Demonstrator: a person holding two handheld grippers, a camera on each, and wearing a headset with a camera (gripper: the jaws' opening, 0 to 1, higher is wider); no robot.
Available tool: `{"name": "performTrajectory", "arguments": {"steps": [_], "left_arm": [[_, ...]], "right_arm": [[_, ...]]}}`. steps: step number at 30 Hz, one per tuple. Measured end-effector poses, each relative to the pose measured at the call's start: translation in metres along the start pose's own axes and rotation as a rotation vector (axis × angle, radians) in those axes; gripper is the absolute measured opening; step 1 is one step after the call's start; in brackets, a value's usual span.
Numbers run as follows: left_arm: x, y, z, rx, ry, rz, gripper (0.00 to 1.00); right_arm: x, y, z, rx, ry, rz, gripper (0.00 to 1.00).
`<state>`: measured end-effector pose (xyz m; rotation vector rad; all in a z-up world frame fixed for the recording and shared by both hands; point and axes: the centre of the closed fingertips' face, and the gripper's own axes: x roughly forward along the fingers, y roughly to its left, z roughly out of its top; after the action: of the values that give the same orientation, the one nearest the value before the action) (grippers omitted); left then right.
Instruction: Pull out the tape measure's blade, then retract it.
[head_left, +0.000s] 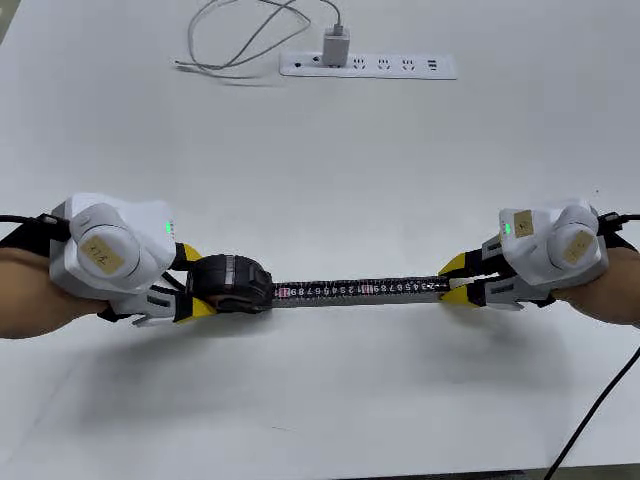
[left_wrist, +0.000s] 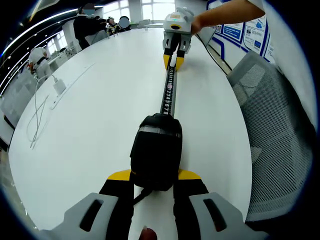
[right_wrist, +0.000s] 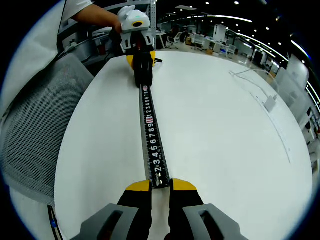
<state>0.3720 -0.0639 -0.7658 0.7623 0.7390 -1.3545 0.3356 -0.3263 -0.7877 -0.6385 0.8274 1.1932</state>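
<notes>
At the near side of the table (head_left: 320, 400): the tape measure lies stretched from left to right on the white top.
Case (head_left: 232, 283): black, clamped by its sides between the jaws of the left gripper (head_left: 195, 290).
Blade (head_left: 360, 290): drawn out of the case, running straight to the right, numbers facing up, low over the table.
Right gripper (head_left: 455, 280): jaws pinched narrow on the blade's free end.
Key relation: the blade's long axis lies on the line between the two grippers. The case sits dead ahead of the right gripper, well apart.
Coming move, as I judge it: the pull looks about done. Retracting calls for the right gripper to travel along that line toward the case.
Far side: a power strip (head_left: 370, 66) with a white charger (head_left: 336, 46) plugged in and a cable (head_left: 240, 40) looped beside it.
</notes>
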Motion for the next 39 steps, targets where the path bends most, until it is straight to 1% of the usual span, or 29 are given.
{"name": "performTrajectory", "arguments": {"steps": [7, 10, 17, 31, 39], "left_arm": [[0.000, 0.000, 0.000, -0.001, 0.000, 0.001, 0.25], [0.000, 0.000, 0.000, 0.000, 0.001, 0.000, 0.25], [0.000, 0.000, 0.000, 0.000, 0.001, 0.000, 0.25], [0.000, 0.000, 0.000, 0.003, 0.003, 0.002, 0.25], [0.000, 0.000, 0.000, 0.004, 0.004, 0.001, 0.25]], "right_arm": [[-0.005, -0.001, -0.007, 0.004, 0.011, 0.002, 0.08], [-0.006, -0.002, -0.011, 0.005, 0.026, -0.003, 0.08], [-0.010, -0.003, -0.017, 0.011, 0.041, -0.004, 0.08], [-0.009, -0.004, -0.017, 0.016, 0.042, -0.006, 0.08], [-0.010, -0.004, -0.018, 0.009, 0.052, -0.007, 0.08]]}}
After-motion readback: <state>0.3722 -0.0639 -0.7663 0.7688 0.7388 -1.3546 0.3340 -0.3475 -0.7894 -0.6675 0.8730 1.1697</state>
